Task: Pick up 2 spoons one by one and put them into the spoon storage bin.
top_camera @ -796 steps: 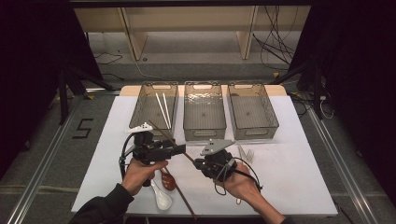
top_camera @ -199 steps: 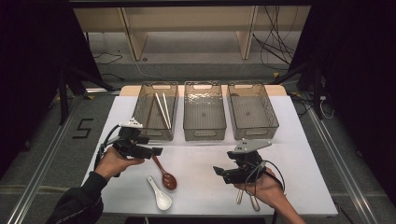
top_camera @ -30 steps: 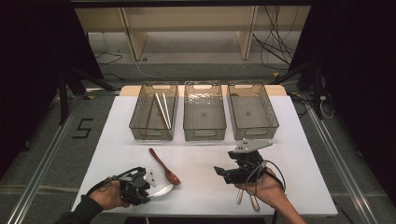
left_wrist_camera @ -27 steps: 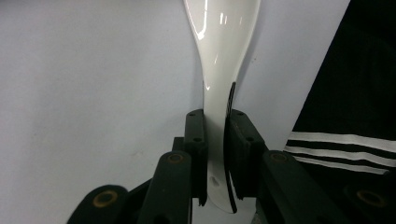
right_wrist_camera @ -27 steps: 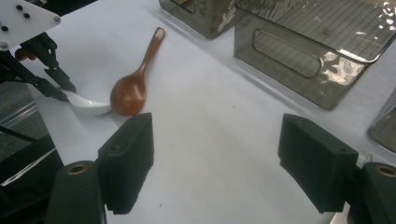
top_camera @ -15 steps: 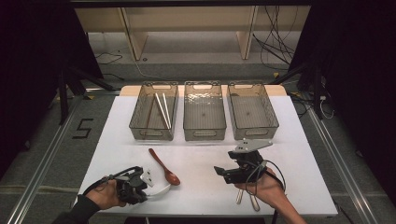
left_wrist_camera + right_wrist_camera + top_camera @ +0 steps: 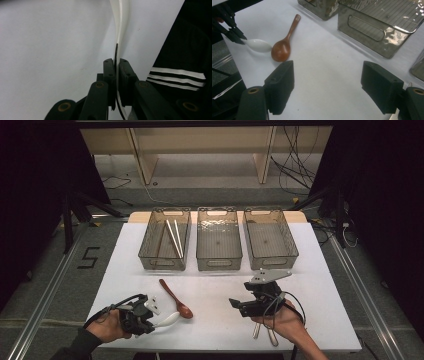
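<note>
A white spoon (image 7: 169, 319) lies near the table's front left, its bowl beside the bowl of a brown wooden spoon (image 7: 176, 299). My left gripper (image 7: 152, 322) is low at the table and shut on the white spoon's handle. In the left gripper view the pads (image 7: 109, 70) pinch the thin handle, and the white spoon (image 7: 122, 22) runs away from them. My right gripper (image 7: 235, 305) hovers open at the front right with nothing between its jaws. The right gripper view shows the brown spoon (image 7: 284, 46) and the white spoon (image 7: 258, 45) ahead, and the right gripper (image 7: 328, 85) stands wide.
Three clear bins stand in a row at the back: the left bin (image 7: 150, 256) holds chopsticks (image 7: 174, 239), and nothing lies in the middle bin (image 7: 219, 261) or the right bin (image 7: 272, 261). Metal cutlery (image 7: 264, 334) lies under my right hand. The table's front edge is close to the left gripper.
The left gripper has closed on the white spoon's handle and drawn slightly left with it. The right gripper has not moved.
</note>
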Demonstrator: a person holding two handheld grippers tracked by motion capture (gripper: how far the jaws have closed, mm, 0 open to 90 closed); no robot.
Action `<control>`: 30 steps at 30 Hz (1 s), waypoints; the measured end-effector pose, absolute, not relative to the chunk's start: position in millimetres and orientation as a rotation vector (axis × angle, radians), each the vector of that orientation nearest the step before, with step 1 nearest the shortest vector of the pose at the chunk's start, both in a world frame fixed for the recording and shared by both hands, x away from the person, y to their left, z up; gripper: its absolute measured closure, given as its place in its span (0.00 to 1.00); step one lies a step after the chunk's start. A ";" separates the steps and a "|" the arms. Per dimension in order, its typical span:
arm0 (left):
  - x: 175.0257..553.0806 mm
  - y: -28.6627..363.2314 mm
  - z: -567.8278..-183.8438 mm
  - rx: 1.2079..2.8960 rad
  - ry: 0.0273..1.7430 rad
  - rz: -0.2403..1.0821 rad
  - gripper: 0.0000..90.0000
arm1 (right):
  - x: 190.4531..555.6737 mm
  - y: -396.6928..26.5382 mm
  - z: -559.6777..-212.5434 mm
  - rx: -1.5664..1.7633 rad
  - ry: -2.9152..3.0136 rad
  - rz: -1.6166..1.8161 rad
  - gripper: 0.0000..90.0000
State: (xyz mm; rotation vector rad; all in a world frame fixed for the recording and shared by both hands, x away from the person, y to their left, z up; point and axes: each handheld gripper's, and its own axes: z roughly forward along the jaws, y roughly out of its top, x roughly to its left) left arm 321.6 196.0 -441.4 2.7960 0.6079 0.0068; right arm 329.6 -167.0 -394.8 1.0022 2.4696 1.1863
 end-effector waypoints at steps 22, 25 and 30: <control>337.8 190.0 -412.2 2.446 0.722 0.128 0.95 | 329.9 -168.0 -394.5 1.007 2.460 1.194 0.31; 342.6 188.1 -410.0 2.409 0.739 0.143 0.95 | 329.8 -168.6 -394.4 1.010 2.457 1.199 0.31; 353.7 184.3 -405.7 2.374 0.755 0.170 0.95 | 329.7 -169.7 -394.4 1.011 2.451 1.205 0.31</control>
